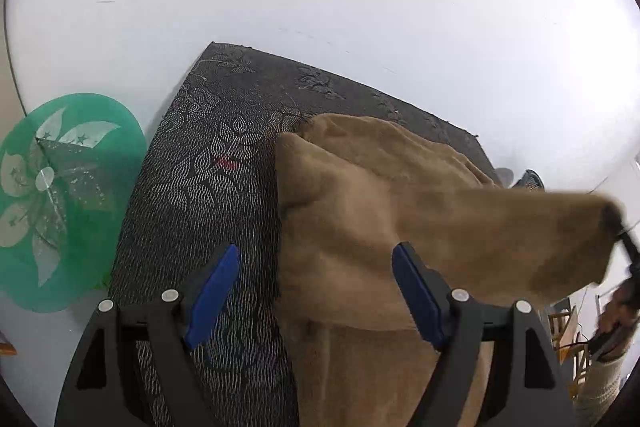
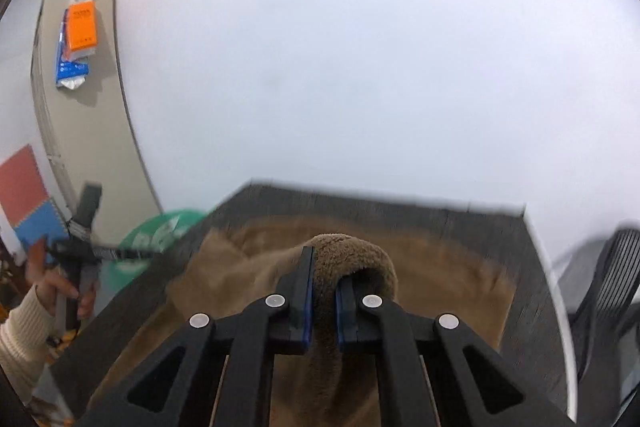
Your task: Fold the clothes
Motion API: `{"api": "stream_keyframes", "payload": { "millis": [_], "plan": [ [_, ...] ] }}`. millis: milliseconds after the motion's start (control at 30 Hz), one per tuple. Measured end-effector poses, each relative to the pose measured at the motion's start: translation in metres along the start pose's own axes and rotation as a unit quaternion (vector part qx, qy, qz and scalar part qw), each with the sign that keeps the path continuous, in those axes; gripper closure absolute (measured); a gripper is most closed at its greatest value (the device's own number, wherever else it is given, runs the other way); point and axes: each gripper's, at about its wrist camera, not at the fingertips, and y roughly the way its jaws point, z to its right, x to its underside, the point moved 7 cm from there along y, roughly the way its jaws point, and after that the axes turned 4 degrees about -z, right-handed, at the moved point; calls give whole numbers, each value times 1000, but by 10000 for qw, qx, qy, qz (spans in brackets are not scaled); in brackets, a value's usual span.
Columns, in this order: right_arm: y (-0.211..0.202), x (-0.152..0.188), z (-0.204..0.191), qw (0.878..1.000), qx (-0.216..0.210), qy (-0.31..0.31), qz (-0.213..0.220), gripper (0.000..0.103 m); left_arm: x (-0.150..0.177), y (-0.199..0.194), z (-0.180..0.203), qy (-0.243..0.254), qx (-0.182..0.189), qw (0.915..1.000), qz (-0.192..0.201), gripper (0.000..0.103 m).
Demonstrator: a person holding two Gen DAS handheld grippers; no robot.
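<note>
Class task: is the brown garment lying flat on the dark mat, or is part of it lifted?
Partly lifted. The right claw pinches a fold of the brown garment; the rest lies on the dark mat.

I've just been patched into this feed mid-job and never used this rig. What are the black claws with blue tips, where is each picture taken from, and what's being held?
No robot arm here: a person carries a two-finger gripper in each hand, with a fisheye camera on each looking along its fingers. In the left-hand picture the left gripper stands open over the dark patterned mat, empty; the brown fleecy garment lies on that mat, and a green fan lies beside it. In the right-hand picture the right gripper is shut on a fold of the garment, which bulges over its tips, lifted off the rest. At that picture's left a hand holds the other gripper's handle.
</note>
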Motion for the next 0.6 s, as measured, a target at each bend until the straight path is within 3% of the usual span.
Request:
{"api": "stream_keyframes", "payload": {
  "millis": [133, 200, 400, 600],
  "plan": [
    [-11, -35, 2, 9976, 246, -260, 589, 94, -17, 34, -2, 87, -367, 9993, -78, 21],
    [-8, -39, 7, 9972, 244, -196, 673, 95, -24, 52, -5, 150, -571, 9982, -144, 21],
    [40, -6, 55, 9984, 428, 349, 99, 95, -44, 105, -31, 97, -1659, 9856, -299, 21],
    [76, 45, 105, 9938, 593, 802, -485, 94, -49, 114, -35, 323, -2209, 9746, -178, 9]
  ]
}}
